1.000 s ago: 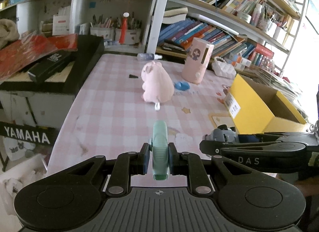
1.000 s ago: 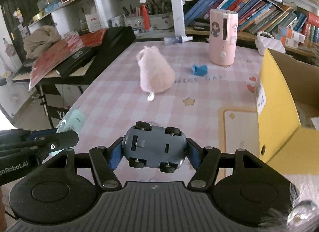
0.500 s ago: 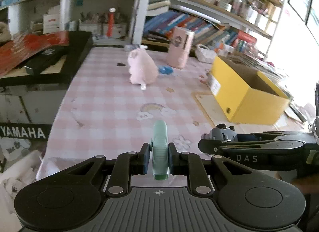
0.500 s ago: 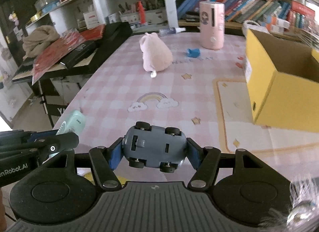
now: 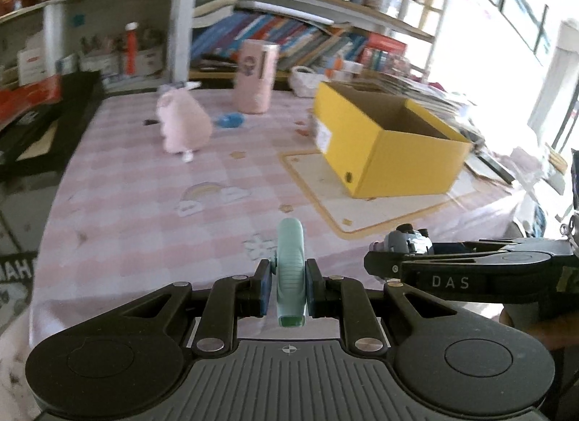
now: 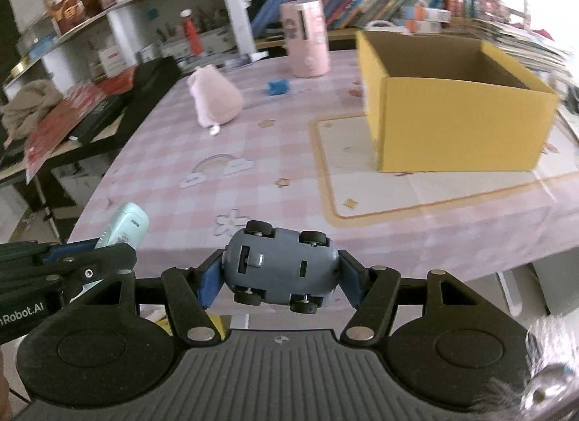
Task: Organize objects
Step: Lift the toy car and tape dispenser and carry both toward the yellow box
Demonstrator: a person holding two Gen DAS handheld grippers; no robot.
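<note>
My left gripper [image 5: 288, 289] is shut on a thin mint-green gadget [image 5: 289, 269], held edge-on above the near edge of the pink checked table [image 5: 144, 218]. In the right wrist view the same gadget [image 6: 125, 227] shows at the lower left. My right gripper [image 6: 280, 276] is shut on a grey toy car [image 6: 280, 267], wheels up, pinched by its two ends; that car [image 5: 407, 242] peeks over the right gripper in the left wrist view. An open yellow cardboard box [image 6: 452, 110] stands at the table's right, beyond both grippers.
A pink plush toy [image 6: 213, 101], a small blue object [image 6: 278, 87] and a tall pink cylinder [image 6: 307, 45] stand at the far side of the table. A black keyboard stand with red papers [image 6: 72, 113] flanks the left. Bookshelves [image 5: 307, 34] fill the back.
Both grippers have drawn back toward the table's near edge and swung right, each keeping its object. The yellow box has come fully into view and the plush toy looks farther away.
</note>
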